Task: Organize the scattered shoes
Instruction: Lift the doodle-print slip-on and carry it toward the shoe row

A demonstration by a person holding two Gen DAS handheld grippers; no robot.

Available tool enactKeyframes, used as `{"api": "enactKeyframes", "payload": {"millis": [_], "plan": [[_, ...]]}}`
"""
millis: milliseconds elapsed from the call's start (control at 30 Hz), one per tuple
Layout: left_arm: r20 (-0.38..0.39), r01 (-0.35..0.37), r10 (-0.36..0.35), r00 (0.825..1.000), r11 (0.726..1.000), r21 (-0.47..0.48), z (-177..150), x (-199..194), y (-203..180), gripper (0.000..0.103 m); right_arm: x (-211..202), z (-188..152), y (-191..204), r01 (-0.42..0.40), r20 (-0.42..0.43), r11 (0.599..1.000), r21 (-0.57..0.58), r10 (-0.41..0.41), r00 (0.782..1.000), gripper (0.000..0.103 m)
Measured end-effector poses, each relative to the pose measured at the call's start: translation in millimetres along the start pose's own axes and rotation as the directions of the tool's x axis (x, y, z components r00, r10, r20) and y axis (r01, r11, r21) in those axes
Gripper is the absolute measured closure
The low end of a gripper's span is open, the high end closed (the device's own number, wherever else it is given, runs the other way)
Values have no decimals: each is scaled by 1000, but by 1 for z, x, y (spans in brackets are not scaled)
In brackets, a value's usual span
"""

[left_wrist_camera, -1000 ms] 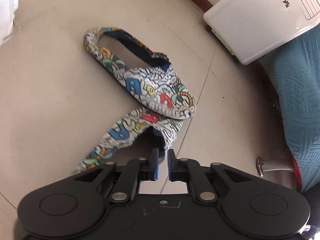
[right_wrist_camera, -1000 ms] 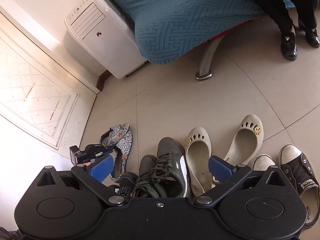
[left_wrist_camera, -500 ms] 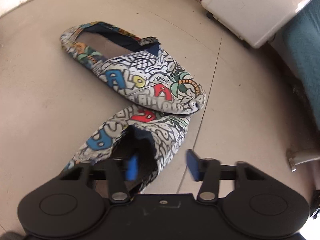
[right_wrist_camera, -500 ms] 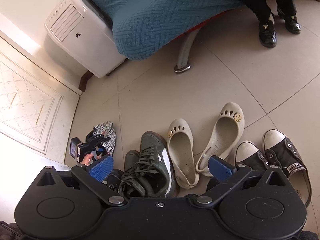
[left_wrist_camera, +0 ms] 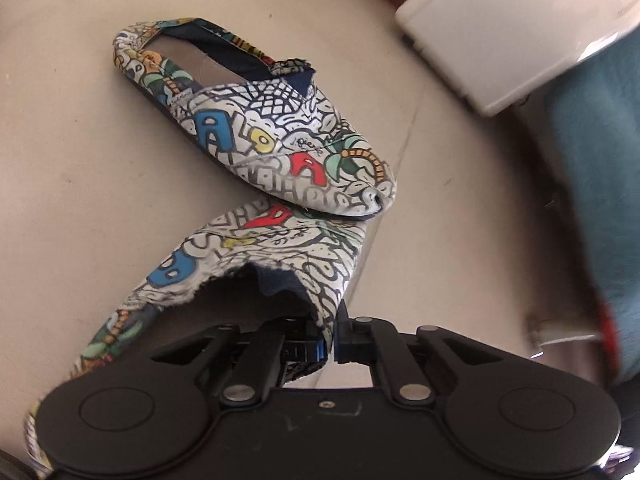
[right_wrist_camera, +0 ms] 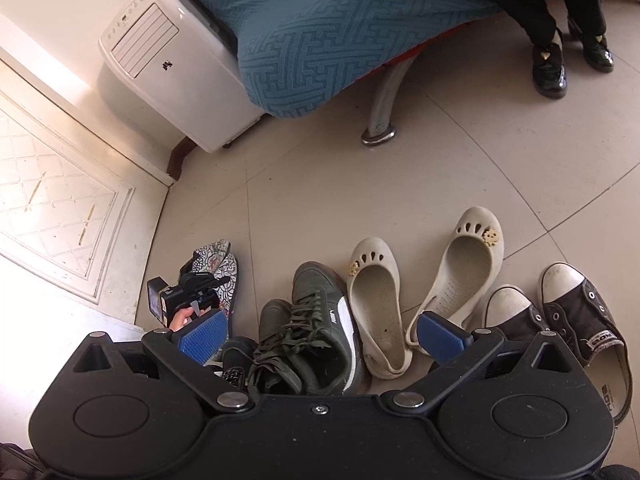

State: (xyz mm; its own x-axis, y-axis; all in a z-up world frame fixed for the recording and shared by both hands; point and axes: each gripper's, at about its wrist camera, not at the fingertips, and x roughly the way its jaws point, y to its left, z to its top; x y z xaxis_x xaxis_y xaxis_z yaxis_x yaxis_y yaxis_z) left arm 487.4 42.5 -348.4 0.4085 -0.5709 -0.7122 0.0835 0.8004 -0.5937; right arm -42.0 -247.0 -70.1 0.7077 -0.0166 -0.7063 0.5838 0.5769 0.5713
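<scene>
The left gripper (left_wrist_camera: pixel 329 342) is clamped on the side wall of the nearer graffiti-print canvas slip-on shoe (left_wrist_camera: pixel 256 264), at the rim of its opening; the blue pads have just been closing, with the fabric edge between them. This shoe lies on the beige tiled floor (left_wrist_camera: pixel 80 184), its toe tucked under the toe of the second graffiti-print canvas slip-on shoe (left_wrist_camera: pixel 280 140), which lies at an angle beyond it. A white box-shaped appliance (left_wrist_camera: pixel 516 28) stands at the upper right, beside a teal patterned cover (left_wrist_camera: pixel 596 168).

The right gripper (right_wrist_camera: pixel 320 332) has its jaws spread wide with nothing between the pads. It hangs above a row of shoes on the floor: a pair of olive-green lace-up sneakers (right_wrist_camera: pixel 320 328), a pair of cream perforated rubber flats (right_wrist_camera: pixel 420 280) and a pair of dark canvas sneakers with white toe caps (right_wrist_camera: pixel 560 312). In this view the left gripper and the hand (right_wrist_camera: pixel 182 316) that carries it appear at the left of the row, over the graffiti-print pair. A seated person's black shoes (right_wrist_camera: pixel 550 72) rest on the floor at the upper right.
</scene>
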Motion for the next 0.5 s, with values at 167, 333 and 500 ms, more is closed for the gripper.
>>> {"api": "enactKeyframes", "payload": {"millis": [167,333,500], "plan": [[31,100,-100,994,995,19,-8,-25,-7,100,-2,3,6,-29,12,1000,-5,29,1000,1],[54,203,-207,977,976,75,-21,-60,-37,100,-6,8,11,-71,31,997,13,71,997,1],[23,271,-280,960,945,185,-42,-101,-92,99,-20,20,13,-143,79,989,46,139,987,1]]}}
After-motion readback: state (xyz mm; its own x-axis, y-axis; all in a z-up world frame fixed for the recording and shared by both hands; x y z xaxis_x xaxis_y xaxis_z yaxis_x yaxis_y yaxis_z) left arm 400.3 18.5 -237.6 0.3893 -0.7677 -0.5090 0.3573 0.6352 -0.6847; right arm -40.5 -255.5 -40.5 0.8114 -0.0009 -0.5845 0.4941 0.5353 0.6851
